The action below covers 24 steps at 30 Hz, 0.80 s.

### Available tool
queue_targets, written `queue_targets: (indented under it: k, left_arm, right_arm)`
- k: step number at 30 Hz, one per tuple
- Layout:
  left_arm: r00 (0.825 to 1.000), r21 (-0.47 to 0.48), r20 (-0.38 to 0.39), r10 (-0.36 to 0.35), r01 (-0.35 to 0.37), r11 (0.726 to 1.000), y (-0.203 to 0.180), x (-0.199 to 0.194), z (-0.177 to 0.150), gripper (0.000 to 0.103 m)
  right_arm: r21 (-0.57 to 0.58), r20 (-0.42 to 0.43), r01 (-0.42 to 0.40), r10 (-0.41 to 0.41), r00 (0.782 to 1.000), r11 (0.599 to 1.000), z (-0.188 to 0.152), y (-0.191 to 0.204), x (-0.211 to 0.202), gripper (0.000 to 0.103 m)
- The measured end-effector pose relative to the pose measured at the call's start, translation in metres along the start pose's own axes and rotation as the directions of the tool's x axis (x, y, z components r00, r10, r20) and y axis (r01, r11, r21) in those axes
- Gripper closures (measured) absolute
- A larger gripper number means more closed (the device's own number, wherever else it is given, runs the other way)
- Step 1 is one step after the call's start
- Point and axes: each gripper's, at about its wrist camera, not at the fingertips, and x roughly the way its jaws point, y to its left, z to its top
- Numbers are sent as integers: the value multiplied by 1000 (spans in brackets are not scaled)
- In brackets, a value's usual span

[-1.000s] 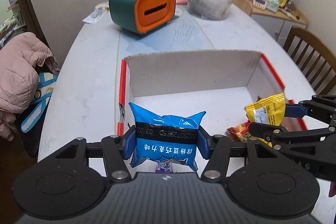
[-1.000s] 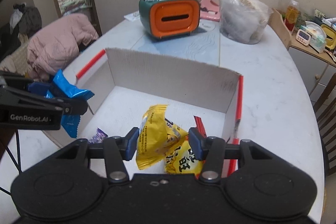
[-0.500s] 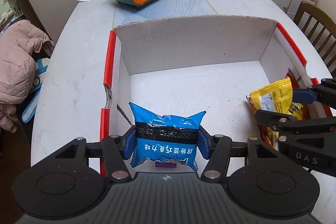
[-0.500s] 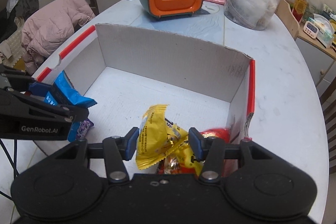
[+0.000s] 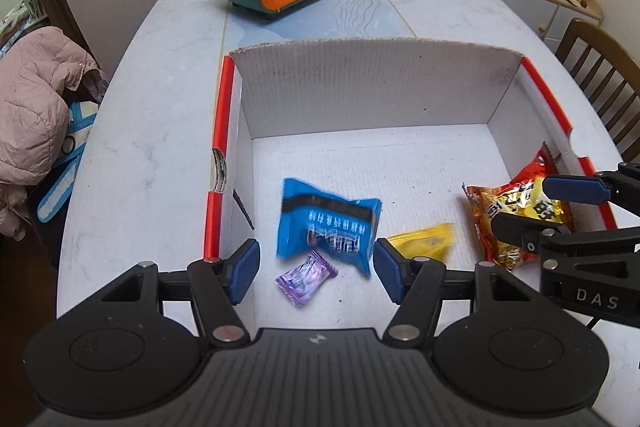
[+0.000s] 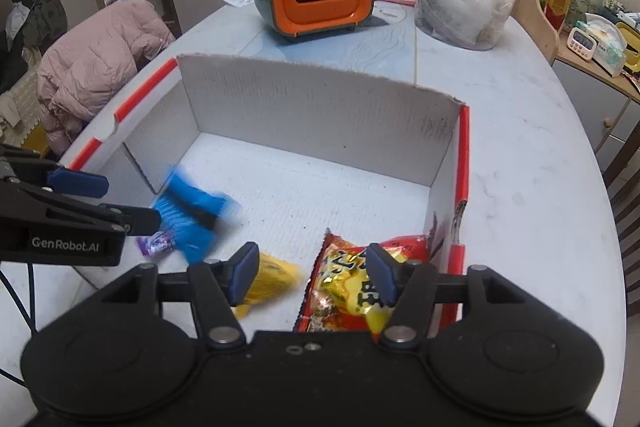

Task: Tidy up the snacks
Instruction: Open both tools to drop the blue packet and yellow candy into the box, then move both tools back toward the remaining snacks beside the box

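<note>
Both grippers, left gripper point(image 5: 316, 273) and right gripper point(image 6: 308, 273), have just been opening, jaws apart and empty. Blue packet point(image 5: 328, 221) and yellow packet point(image 6: 268, 279) drop onto the box point(image 5: 376, 95) floor near its front edge; bounce-out unlikely, crushing possible if either descends.

The left matte black plastic tool point(image 5: 316, 269) is fitted with blue rubber pads point(image 5: 244, 265) and silver screws; "GenRobot.AI" is printed in white on its side. The right matte black plastic tool point(image 6: 310, 273) is built alike, marked "DAS", perhaps part of a longer word, partly cut off.
</note>
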Motion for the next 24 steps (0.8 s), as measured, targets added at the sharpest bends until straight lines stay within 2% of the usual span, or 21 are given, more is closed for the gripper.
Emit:
queue_targets:
  k: [9,11,12,17,22,24]
  left_arm:
    - [996,6,81,-42,42,999,2,-40,-6,40]
    - [993,13,102,-51,50,999,2,-52,-9,37]
    - [992,18,116,-56,55,998,1,-57,-11,36]
    - [981,34,173,-90,86,996,-1,-86,-20,35]
    - [966,54,228,-119,109,993,-2,-111,-37,29]
    - [960,60,249,-127,115,992,-2,-122,-44,28]
  right_arm:
    - [37,61,0,-2,998,999,-2,-1,-37,40]
    - [48,78,-3,-1,997,999,-4,-1,-48,20]
    - [54,89,1,-5,996,999,-5,0,-54,16]
    - [74,131,-3,-7,991,997,-13,3,-80,14]
    - [93,174,-14,-2,985,996,-26,8,-108,11]
    - [99,195,-20,0,981,995,-32,12,-120,7]
